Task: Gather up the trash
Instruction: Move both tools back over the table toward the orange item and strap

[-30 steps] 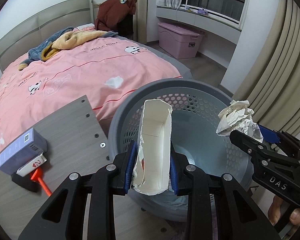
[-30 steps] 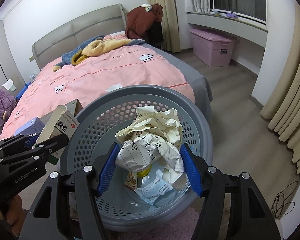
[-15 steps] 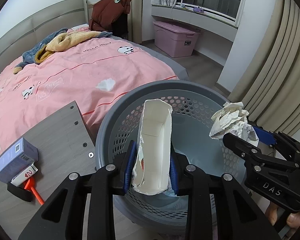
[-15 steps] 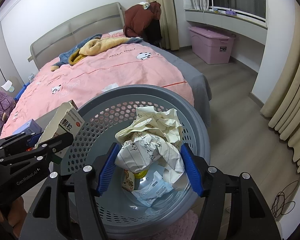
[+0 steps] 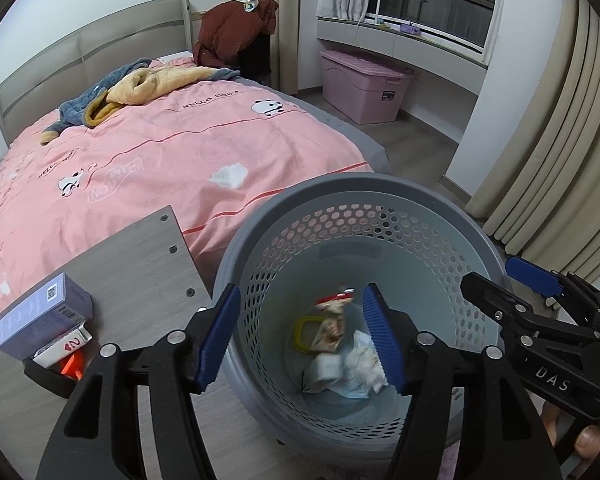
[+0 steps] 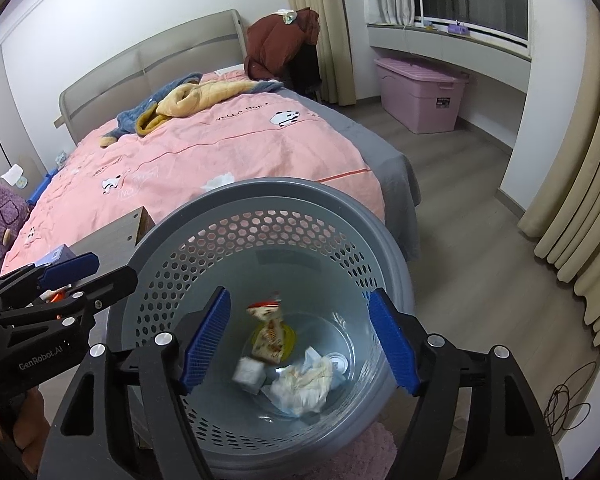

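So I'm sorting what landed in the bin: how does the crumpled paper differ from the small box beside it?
The crumpled paper is wrinkled and shapeless; the small box has flat faces and straight edges. The paper looks the larger and lies nearer the bin's centre; the box lies to its left and is blurred. Both are pale and lie loose at the bottom of the grey bin, held by neither gripper.

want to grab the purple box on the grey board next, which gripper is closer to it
Left. The left gripper hangs over the bin right beside the purple box; the right gripper is on the bin's far side.
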Motion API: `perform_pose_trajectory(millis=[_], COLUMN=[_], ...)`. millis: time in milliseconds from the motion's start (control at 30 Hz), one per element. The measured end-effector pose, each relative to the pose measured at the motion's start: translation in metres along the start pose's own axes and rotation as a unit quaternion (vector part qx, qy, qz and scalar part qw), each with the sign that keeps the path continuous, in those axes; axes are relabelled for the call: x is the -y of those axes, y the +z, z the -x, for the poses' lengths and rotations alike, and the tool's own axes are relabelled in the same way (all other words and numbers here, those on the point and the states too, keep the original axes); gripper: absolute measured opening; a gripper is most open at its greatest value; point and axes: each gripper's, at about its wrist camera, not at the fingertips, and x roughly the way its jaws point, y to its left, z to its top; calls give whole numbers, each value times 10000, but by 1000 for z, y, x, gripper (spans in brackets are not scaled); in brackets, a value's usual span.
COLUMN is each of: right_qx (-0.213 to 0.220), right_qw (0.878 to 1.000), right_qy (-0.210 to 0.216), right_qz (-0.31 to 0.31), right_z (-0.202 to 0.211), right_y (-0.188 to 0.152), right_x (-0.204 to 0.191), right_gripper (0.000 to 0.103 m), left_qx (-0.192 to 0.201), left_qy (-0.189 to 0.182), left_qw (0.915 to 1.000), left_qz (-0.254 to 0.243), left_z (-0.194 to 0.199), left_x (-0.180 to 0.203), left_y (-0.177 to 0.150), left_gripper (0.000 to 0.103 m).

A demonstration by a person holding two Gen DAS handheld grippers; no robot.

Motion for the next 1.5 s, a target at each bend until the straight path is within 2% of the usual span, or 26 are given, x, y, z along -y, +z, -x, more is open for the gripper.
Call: perform_pose_trajectory(millis=[600, 1033, 1233, 1500], right_qx=[-80, -136, -155, -238], right_qw=[9999, 9986, 9969, 9921], right_qy=[59, 342, 522, 784], right_qz=[-13, 372, 573, 950], right_z=[2, 3, 1, -4], right_y=[-12, -19, -22, -31], right_x=[-7, -53, -82, -133], right_gripper=[73, 73, 73, 73], left_qx=[108, 260, 268, 122], left_qy=[275, 639, 932, 1386], left_qw=[9991, 9949, 9899, 9742], left_qz=[295, 735, 1034, 1779], left_z=[19, 42, 52, 57], left_x=[-19, -65, -99, -160], left_y=[-13, -32, -49, -79], left_gripper=[71, 71, 71, 71])
